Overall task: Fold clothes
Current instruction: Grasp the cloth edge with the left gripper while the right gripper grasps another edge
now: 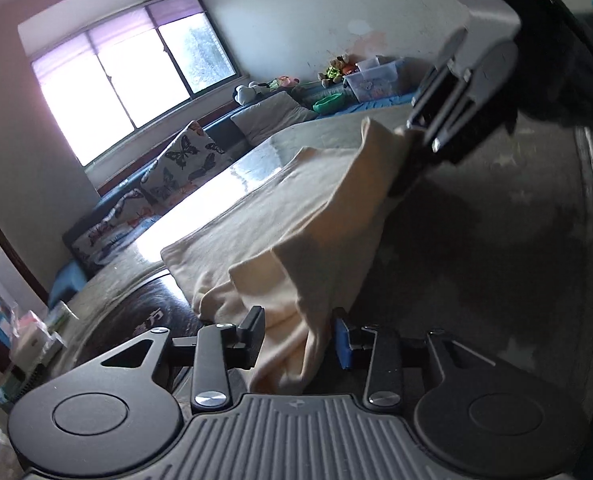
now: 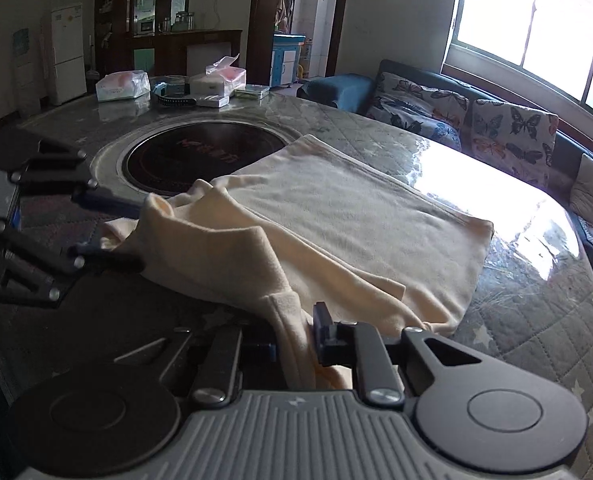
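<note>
fingers (image 1: 252, 332) of both grippers pinch the cream garment's (image 2: 336, 208) lifted edge.

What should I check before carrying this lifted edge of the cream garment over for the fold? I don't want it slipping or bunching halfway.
1. Left gripper shut on the cream garment: ok, cloth sits between its fingers.
2. Right gripper shut on the garment: ok, a hem runs between its fingers.
3. Held edge raised off the table: ok, it slopes up toward both grippers.
4. Rest of the garment lying flat: ok, its far part is smooth.
5. Cloth taut between the grippers: not ok, it sags and creases.
6. Landing area free: ok, the tissue packs sit well beyond the cloth.
</note>
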A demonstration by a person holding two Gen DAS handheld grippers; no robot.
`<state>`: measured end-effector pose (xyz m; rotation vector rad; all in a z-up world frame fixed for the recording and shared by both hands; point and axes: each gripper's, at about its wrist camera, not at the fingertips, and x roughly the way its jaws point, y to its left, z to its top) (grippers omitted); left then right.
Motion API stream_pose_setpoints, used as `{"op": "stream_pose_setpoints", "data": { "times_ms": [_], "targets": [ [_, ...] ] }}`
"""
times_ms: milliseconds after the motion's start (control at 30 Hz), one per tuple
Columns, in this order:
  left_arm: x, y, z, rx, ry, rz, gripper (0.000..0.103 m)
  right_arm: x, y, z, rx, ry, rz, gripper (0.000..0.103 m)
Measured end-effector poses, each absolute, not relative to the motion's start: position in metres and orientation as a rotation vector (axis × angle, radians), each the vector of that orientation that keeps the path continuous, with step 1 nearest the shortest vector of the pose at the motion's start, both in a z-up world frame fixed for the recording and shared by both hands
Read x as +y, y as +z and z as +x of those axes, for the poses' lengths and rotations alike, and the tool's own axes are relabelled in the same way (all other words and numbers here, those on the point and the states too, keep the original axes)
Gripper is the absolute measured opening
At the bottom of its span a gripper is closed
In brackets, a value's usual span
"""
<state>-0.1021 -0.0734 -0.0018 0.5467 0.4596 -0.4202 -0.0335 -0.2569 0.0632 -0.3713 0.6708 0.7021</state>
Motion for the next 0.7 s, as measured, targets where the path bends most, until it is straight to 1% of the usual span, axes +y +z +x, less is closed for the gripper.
{"op": "stream_pose_setpoints", "data": {
  "times_ms": [67,100,133,167,200,267,500,700],
  "targets": [
    [-0.072,-0.006,-0.103,0.46,-0.418,0.563,0.04,-0.256,0.063,-0.034,0.671,0.696,-0.37,0.013],
    [-0.072,-0.008,-0.103,0.46,-0.417,0.572,0.039,-0.255,0.063,-0.035,0.669,0.693,-0.367,0.012],
    [-0.071,-0.01,-0.104,0.46,-0.416,0.58,0.035,-0.256,0.064,-0.036,0.665,0.689,-0.364,0.011],
    [-0.071,-0.012,-0.104,0.461,-0.415,0.589,0.027,-0.256,0.064,-0.037,0.66,0.685,-0.361,0.01],
    [-0.07,-0.014,-0.104,0.461,-0.414,0.597,0.011,-0.256,0.065,-0.039,0.656,0.681,-0.359,0.008],
    [-0.067,-0.011,-0.102,0.478,-0.417,0.559,0.007,-0.256,0.065,-0.042,0.647,0.673,-0.353,0.007],
    [-0.055,0.018,-0.124,0.45,-0.444,0.49,0.005,-0.259,0.082,-0.067,0.605,0.683,-0.37,0.006],
    [-0.045,0.043,-0.173,0.464,-0.517,0.48,0.005,-0.266,0.107,-0.113,0.614,0.755,-0.376,0.006]
  ]
}}
